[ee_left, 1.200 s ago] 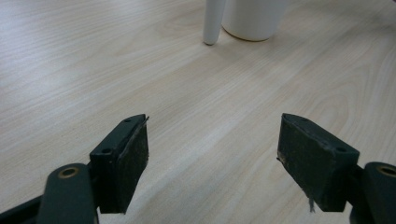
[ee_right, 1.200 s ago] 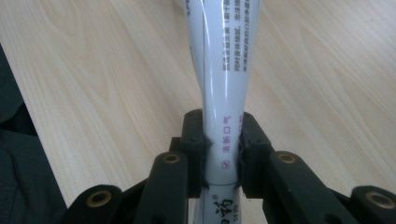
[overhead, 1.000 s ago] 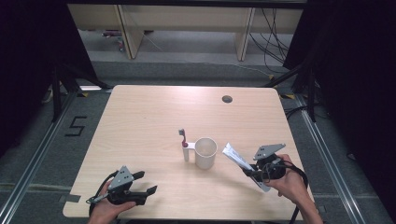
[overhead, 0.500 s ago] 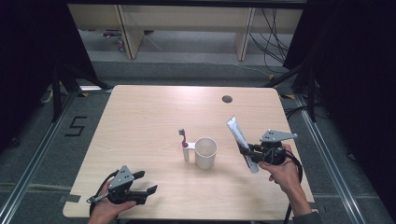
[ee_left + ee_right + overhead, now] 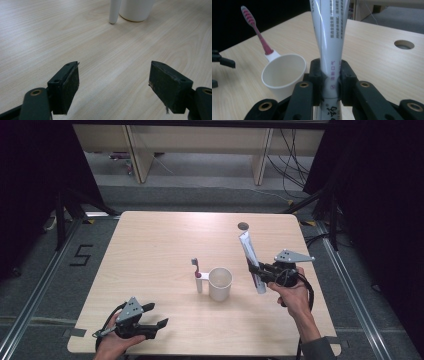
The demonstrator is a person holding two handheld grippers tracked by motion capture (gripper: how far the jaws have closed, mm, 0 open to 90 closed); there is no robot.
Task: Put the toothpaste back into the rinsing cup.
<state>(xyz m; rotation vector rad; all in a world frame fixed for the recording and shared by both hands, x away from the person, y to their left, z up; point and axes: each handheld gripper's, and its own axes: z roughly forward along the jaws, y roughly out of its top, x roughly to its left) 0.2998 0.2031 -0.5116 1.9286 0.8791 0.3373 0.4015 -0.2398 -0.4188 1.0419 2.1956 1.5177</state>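
Observation:
A white cup (image 5: pixel 220 283) stands near the middle of the wooden table (image 5: pixel 165 240). A pink toothbrush (image 5: pixel 197 274) with a white handle stands upright against the cup's left side. My right gripper (image 5: pixel 255 270) is shut on a white toothpaste tube (image 5: pixel 250 255) and holds it in the air to the right of the cup, tilted up and away. The right gripper view has the toothpaste tube (image 5: pixel 329 45) pinched between my jaws, the cup (image 5: pixel 284 75) and toothbrush (image 5: pixel 255 30) at left. My left gripper (image 5: pixel 152 317) rests open near the front left edge, nothing between its pads (image 5: pixel 66 87).
A round cable hole (image 5: pixel 243 226) sits in the table near its far right. The cup's base (image 5: pixel 136 10) and the toothbrush handle (image 5: pixel 113 12) stand beyond my left jaws. Shelving and cables lie on the floor behind the table.
My right gripper has risen and moved away from the front edge with the toothpaste tube, which has swung from lying low to pointing up. The left gripper has stayed still.

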